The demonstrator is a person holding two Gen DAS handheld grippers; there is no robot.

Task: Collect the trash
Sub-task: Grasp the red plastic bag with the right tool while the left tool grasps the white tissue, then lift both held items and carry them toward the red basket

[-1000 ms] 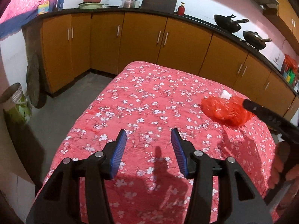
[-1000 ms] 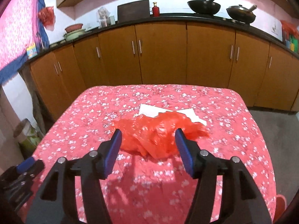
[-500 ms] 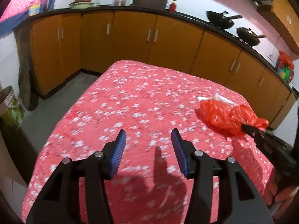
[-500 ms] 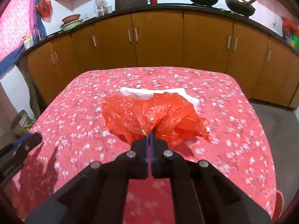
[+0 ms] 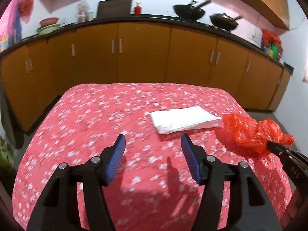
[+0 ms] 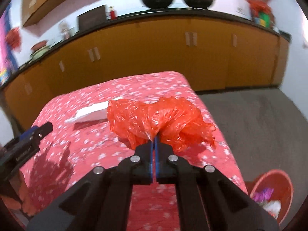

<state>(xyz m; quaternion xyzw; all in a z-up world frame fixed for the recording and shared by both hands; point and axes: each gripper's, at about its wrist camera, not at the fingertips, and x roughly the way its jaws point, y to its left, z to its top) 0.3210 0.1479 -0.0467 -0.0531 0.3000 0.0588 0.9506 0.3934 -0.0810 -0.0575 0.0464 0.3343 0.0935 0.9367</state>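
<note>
Two close wrist views, shared table [image 5: 80, 119]

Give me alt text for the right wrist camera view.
The right gripper is shut on a crumpled red plastic bag over a floral red tablecloth. White paper lies behind the bag, and a red bin sits on the floor at lower right.

Reds, orange and black in a kitchen

The tabletop [image 5: 107, 115] wears a red cloth scattered with small white blossoms. On it lie a plain white sheet [image 5: 182, 120] and a glossy orange-red plastic bag [image 6: 154, 119]. Each claw is black with blue ribbed pads [image 5: 117, 157]. Behind the tabletop stand orange-brown cabinets [image 5: 144, 57] under a black counter; beside it, a red bin [image 6: 273, 190].
</note>
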